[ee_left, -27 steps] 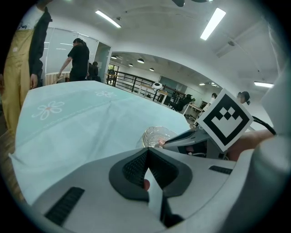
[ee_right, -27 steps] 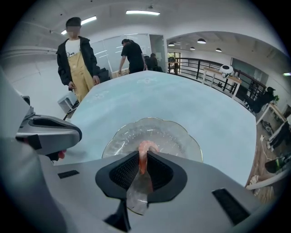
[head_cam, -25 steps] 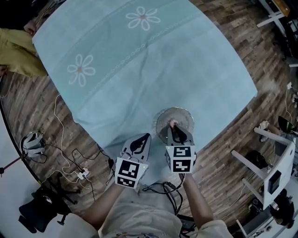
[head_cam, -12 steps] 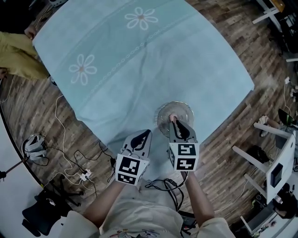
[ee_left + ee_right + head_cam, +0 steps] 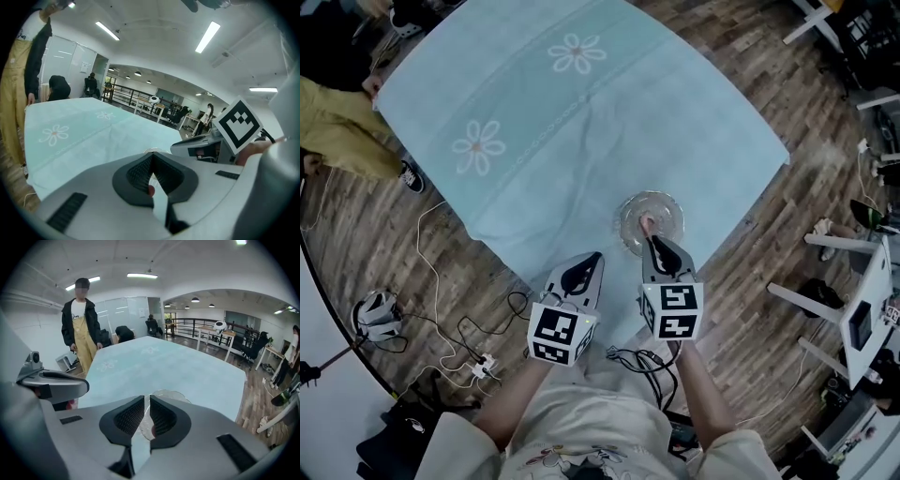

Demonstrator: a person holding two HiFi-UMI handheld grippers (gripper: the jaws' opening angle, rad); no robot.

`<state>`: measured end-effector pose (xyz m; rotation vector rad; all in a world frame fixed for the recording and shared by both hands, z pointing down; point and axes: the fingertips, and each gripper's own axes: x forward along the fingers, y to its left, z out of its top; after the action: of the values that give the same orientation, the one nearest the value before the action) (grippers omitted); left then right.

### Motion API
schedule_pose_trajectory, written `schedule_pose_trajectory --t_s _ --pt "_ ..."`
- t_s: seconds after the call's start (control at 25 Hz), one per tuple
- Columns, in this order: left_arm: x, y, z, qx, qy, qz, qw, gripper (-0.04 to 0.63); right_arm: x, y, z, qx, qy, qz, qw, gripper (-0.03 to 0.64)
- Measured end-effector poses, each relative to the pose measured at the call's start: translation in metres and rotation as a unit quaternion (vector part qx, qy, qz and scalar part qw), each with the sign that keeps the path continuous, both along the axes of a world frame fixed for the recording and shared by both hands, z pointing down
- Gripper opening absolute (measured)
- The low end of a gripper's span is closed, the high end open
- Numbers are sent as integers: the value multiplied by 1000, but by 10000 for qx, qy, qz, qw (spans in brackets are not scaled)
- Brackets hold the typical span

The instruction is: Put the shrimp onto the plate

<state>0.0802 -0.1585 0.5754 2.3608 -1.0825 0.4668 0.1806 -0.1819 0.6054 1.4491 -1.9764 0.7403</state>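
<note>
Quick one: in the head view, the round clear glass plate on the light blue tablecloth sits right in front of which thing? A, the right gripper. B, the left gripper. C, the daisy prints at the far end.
A: the round clear glass plate lies just beyond the tips of the right gripper, while the left gripper sits off to the plate's left.

Glossy clear-glass plate [image 5: 671, 208], matt woven cloth [image 5: 581, 141]

Pale blue tablecloth [image 5: 675, 122], white daisies [image 5: 578, 53]; clear plate [image 5: 671, 202]
</note>
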Motion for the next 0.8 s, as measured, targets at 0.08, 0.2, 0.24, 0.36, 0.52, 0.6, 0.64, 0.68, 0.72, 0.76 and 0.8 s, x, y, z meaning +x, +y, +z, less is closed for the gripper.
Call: schedule_pose_trajectory --t_s 0.08,0.2,0.24,0.36,0.52,0.6,0.64,0.68,0.72,0.76,0.8 --pt "-5 5 -14 116 21 87 9999 0 -6 10 -14 125 -84 98 9998 52" --pt "-16 12 -34 274 68 202 9994 0 -17 25 -38 420 -128 246 9987 40" --pt "-21 15 -41 327 91 241 9991 0 -22 30 -46 494 -136 278 9983 39" --pt "-37 25 -62 463 151 338 9982 0 -43 51 -65 597 -198 347 9974 37" --pt "-61 43 -80 559 185 383 9975 0 -70 81 -95 910 -187 440 9947 34" --pt "-71 51 -87 628 180 401 9971 0 -76 95 -113 1125 -196 517 9921 31" --pt "-75 55 -89 645 170 429 9969 0 -78 101 -123 1240 -195 552 9906 31" --pt "-80 59 -92 656 148 463 9967 0 -81 106 -133 1356 -183 586 9889 29" --pt "-85 64 -94 671 120 497 9964 0 -83 111 -144 1472 -166 623 9870 28" --pt "-90 69 -98 703 107 526 9961 0 -86 117 -154 1586 -153 666 9850 26" --pt "-95 74 -103 757 122 544 9956 0 -88 122 -164 1698 -154 716 9827 26"
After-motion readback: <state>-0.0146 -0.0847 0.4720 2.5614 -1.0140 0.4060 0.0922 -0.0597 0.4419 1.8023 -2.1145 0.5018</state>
